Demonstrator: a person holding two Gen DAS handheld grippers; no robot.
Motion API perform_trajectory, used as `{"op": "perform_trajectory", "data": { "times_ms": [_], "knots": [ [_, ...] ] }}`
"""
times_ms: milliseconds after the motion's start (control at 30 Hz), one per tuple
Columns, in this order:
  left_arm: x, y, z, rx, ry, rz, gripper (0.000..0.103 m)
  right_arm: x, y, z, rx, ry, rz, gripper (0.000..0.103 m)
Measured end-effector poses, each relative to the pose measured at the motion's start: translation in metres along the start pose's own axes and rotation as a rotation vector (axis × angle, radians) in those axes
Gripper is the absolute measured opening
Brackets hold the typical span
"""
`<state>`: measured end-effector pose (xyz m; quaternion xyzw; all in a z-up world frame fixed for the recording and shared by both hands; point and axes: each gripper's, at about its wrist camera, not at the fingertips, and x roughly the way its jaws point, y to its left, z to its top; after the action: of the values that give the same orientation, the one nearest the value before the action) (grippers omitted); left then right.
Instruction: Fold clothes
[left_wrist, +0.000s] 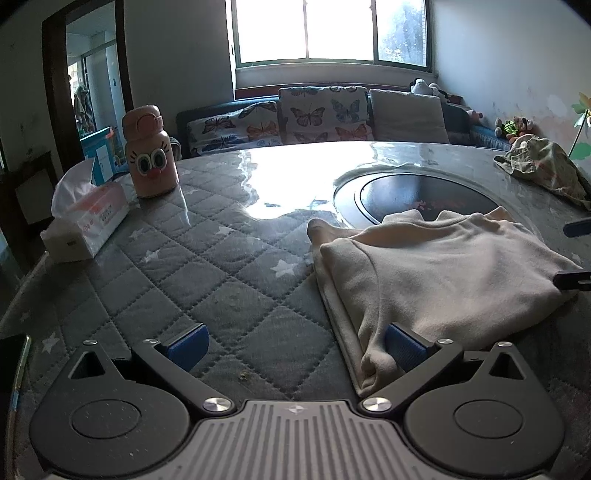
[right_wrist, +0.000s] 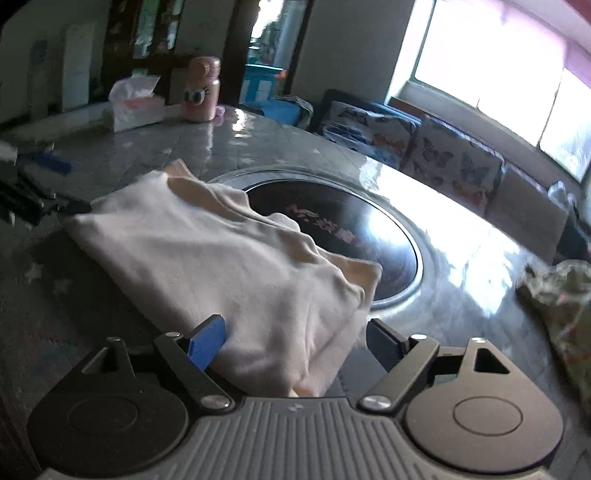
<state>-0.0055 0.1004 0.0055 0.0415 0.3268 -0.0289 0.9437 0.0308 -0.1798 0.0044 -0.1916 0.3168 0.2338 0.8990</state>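
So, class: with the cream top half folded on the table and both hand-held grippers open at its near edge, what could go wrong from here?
1. The cream top overhangs the dark round inset; tugging may undo the fold.
2. The right hand-held gripper straddles a thick bunched corner, so it may catch only some layers.
3. The left hand-held gripper has one pad against the edge and might snag it.

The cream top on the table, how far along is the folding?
Done so far: the cream top lies folded into a compact layered bundle on the quilted table cover. In hand: nothing is gripped; both tongs stand open, the left tongs at its near corner, the right tongs straddling the opposite corner. Left: possibly one more fold or a tidy-up, and the crumpled patterned garment beyond lies unfolded.
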Motion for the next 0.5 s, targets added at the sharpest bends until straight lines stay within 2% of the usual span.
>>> {"op": "perform_trajectory", "data": {
  "times_ms": [200,333,500],
  "knots": [
    [0.0,-0.001,0.001,0.005,0.004,0.005,0.103,-0.016,-0.016,-0.002,0.028,-0.032,-0.043,0.085],
    [0.0,-0.001,0.0,0.002,0.007,0.003,0.103,-0.007,-0.02,-0.017,0.011,0.024,-0.074,0.085],
    [-0.001,-0.001,0.002,0.011,0.009,0.006,0.103,-0.016,-0.026,-0.014,0.026,0.0,-0.065,0.085]
  ]
}}
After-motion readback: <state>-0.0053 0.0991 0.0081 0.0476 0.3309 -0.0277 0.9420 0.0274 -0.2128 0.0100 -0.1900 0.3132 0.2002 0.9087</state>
